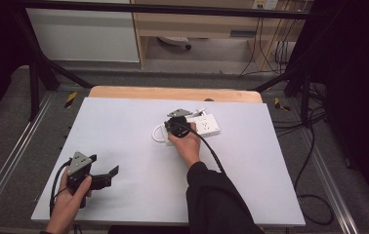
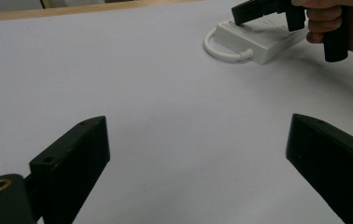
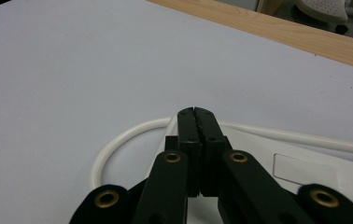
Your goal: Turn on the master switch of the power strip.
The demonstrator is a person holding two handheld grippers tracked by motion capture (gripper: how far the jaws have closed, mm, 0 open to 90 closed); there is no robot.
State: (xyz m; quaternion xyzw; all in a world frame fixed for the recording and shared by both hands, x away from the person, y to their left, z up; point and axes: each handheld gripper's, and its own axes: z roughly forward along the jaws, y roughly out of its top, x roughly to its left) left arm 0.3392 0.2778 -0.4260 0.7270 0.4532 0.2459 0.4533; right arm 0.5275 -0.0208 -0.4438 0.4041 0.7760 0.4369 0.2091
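Observation:
A white power strip [image 1: 207,125] lies on the white table cover [image 1: 124,126], right of centre, with its white cable [image 1: 159,134] looped off its left end. My right gripper [image 1: 176,124] hovers at that left end, jaws pressed together with nothing between them. In the right gripper view its tips [image 3: 195,112] sit just above the strip [image 3: 305,172] and the cable loop [image 3: 118,140]. My left gripper [image 1: 105,165] rests near the front left corner, open and empty. The left gripper view has its jaws [image 2: 198,123] wide apart over bare cover, with the strip [image 2: 258,39] and right gripper [image 2: 239,14] far off.
A wooden table edge [image 1: 173,92] runs along the back of the cover. Black frame posts [image 1: 35,78] stand at both back corners. Loose black cables [image 1: 314,195] lie on the floor at the right. A cabinet [image 1: 85,34] stands behind the table.

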